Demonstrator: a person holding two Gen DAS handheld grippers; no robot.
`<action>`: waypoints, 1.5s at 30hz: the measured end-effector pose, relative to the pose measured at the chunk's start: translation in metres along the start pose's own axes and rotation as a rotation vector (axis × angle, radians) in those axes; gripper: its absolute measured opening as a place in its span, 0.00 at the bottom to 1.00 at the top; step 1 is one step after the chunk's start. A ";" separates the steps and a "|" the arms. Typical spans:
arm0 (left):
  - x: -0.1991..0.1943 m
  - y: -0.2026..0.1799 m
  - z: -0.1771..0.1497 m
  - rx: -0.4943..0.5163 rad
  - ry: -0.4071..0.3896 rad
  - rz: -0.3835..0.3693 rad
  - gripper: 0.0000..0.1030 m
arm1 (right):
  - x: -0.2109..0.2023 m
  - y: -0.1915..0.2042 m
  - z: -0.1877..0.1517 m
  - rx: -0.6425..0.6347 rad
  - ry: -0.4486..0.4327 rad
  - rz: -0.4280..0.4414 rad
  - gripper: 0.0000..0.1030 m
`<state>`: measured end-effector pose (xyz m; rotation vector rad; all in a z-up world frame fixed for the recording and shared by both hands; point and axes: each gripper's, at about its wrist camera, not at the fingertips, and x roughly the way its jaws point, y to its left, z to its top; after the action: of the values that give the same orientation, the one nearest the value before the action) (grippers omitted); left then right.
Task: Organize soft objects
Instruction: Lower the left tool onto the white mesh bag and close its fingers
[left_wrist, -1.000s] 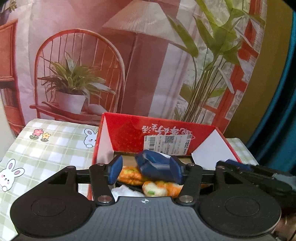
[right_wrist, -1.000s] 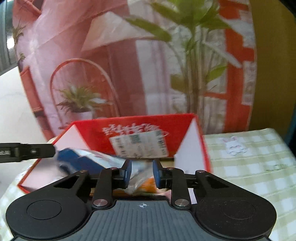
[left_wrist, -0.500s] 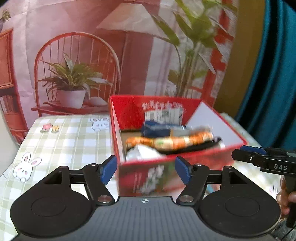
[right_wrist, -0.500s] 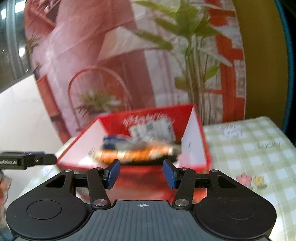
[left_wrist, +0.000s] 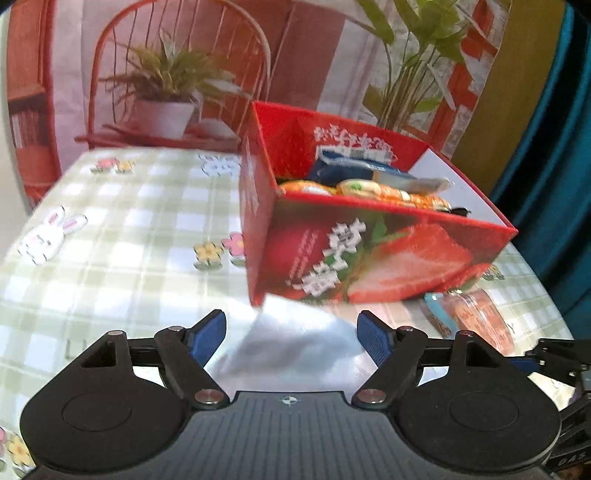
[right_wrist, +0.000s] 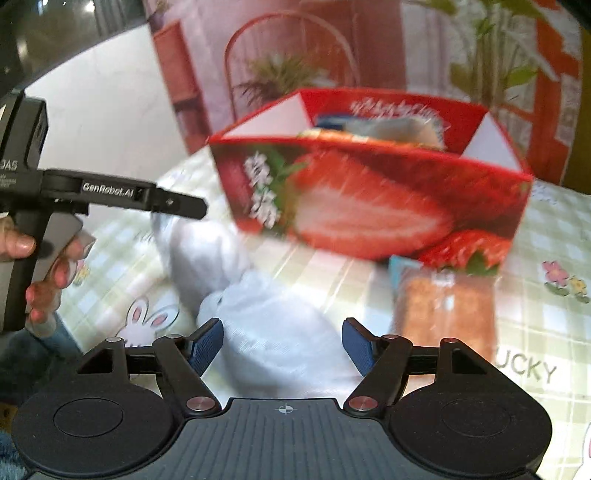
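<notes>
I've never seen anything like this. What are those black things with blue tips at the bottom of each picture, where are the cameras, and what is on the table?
There is no robot here. A person holds a hand tool in each hand, and each tool has two blue-tipped fingers that open and shut. A camera on each tool looks forward along its fingers, so the left gripper fills the bottom of one picture and the right gripper the other.

In the right view you also see the person's left hand holding its tool.

On the checked tablecloth stands a red strawberry box that already holds some soft packets. In front of it lie a white cloth bundle and an orange snack packet.

Both grippers have just been opening and hold nothing. The white bundle lies ahead of their fingers, not gripped.
</notes>
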<state>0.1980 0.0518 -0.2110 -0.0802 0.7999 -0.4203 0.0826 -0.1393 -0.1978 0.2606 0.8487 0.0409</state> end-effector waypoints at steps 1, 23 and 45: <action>0.002 0.000 -0.004 -0.005 0.010 -0.007 0.78 | 0.002 0.002 -0.002 -0.007 0.013 0.004 0.71; -0.003 -0.042 -0.056 -0.094 0.018 -0.086 0.37 | 0.001 -0.052 -0.030 0.178 -0.038 -0.023 0.34; -0.005 -0.037 -0.068 -0.108 -0.002 -0.088 0.37 | -0.008 -0.061 -0.038 0.278 -0.066 -0.024 0.32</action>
<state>0.1344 0.0260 -0.2462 -0.2176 0.8186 -0.4601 0.0452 -0.1911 -0.2307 0.5096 0.7908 -0.1082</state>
